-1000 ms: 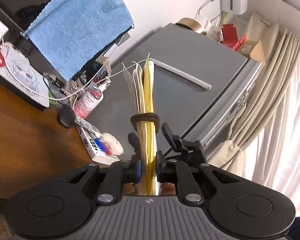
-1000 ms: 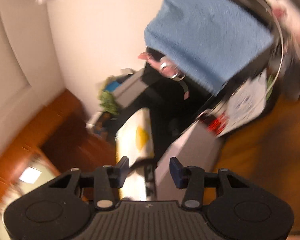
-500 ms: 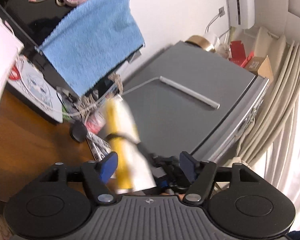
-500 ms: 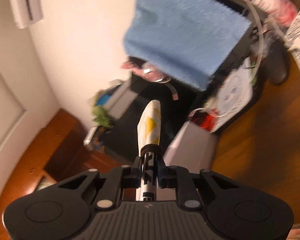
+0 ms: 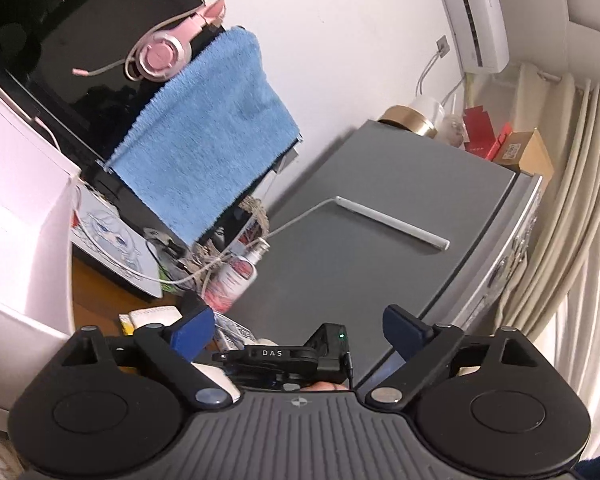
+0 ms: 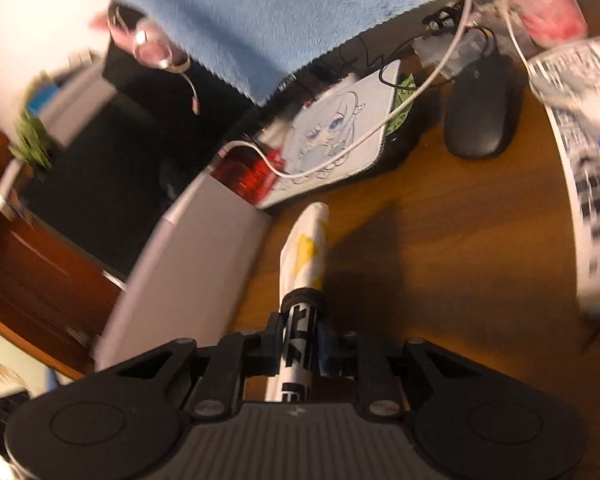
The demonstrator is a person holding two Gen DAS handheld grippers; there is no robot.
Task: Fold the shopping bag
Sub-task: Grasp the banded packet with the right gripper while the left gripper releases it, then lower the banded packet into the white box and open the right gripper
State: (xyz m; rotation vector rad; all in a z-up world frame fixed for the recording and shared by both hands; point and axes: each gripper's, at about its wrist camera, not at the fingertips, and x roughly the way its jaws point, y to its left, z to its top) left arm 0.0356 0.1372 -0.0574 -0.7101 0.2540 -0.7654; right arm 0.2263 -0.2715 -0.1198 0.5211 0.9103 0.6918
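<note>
The shopping bag (image 6: 306, 248) is folded into a narrow white and yellow bundle with a black band around it. In the right wrist view it sticks out forward over the wooden desk (image 6: 440, 264), tilted downward. My right gripper (image 6: 300, 320) grips its black-and-white printed end; the jaws are easing open slightly, but the pads still press on the bag. My left gripper (image 5: 300, 326) is opening wide, its blue pads far apart with nothing between them. Just beyond its gap sits a black part marked DAS (image 5: 288, 354).
A blue towel (image 5: 204, 148) hangs over a black monitor with a pink headset (image 5: 164, 52). A grey fridge (image 5: 380, 232) stands on the right by curtains. On the desk lie a black mouse (image 6: 482, 116), a white cable (image 6: 432, 76), an illustrated box (image 6: 332, 148) and a printed carton (image 6: 592, 184).
The left gripper let go of the folded bag and opened wide. The right gripper closed on the bag, took it over, and tipped down toward the desk.
</note>
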